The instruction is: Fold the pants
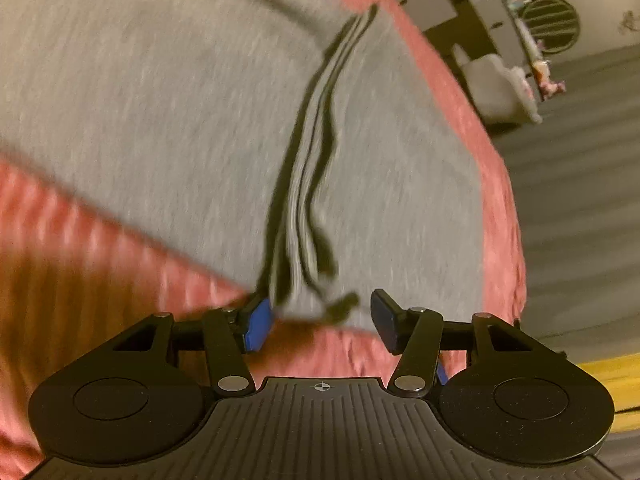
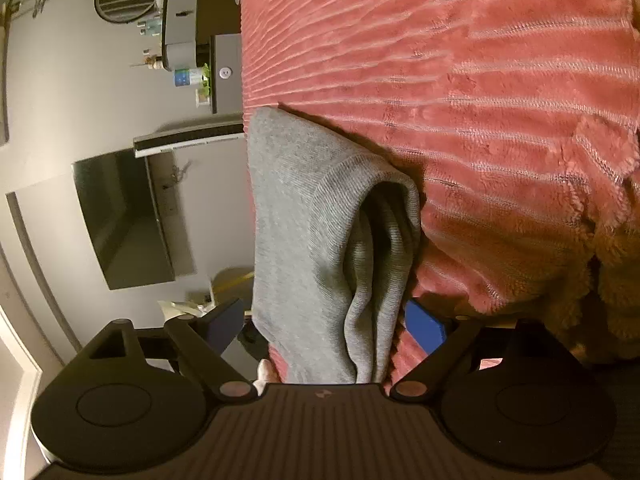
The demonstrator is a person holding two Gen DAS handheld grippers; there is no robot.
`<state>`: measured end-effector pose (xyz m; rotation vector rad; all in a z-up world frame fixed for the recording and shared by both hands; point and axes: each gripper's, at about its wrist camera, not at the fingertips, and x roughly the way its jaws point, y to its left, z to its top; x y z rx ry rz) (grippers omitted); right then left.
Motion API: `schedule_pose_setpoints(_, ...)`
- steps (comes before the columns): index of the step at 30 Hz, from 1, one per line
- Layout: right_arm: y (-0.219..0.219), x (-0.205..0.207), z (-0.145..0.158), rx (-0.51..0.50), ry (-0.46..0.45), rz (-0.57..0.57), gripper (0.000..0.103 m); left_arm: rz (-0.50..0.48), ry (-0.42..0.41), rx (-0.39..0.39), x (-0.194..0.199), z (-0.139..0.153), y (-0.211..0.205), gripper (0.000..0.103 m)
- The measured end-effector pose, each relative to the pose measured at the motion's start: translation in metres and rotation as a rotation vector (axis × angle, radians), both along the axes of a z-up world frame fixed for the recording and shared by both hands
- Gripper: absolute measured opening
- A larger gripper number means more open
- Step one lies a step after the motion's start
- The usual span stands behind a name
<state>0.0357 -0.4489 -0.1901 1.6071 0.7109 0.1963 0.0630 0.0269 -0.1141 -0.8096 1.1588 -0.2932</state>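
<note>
Grey pants (image 1: 180, 92) with black side stripes (image 1: 308, 168) lie spread on a pink ribbed blanket (image 1: 100, 248). In the left wrist view their near striped edge lies between the blue pads of my left gripper (image 1: 320, 320), which is open, with both pads clear of the cloth. In the right wrist view a ribbed grey end of the pants (image 2: 320, 220) lies bunched at the blanket's edge and runs back between the fingers of my right gripper (image 2: 324, 326). Those jaws stand wide and open, and the blue pad (image 2: 424, 326) sits just beside the fabric.
The blanket (image 2: 480, 100) covers a bed whose edge drops to grey floor (image 1: 580, 200). Beyond it stand a dark dresser (image 1: 492, 20) with small items, a round slatted object (image 1: 550, 24), a wall screen (image 2: 124, 216) and a grey cabinet (image 2: 226, 72).
</note>
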Motion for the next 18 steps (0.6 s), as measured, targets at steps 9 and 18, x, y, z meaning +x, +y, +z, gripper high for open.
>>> schedule_pose_setpoints(9,0.015,0.017,0.013,-0.041,-0.024,0.125,0.064,0.039,-0.003,-0.09,0.013,-0.004,-0.027,0.055)
schedule_pose_setpoints(18,0.023,0.023,0.016,-0.086,0.019,0.164,0.076,0.138,0.015,-0.099,0.019,-0.014,-0.033,0.044)
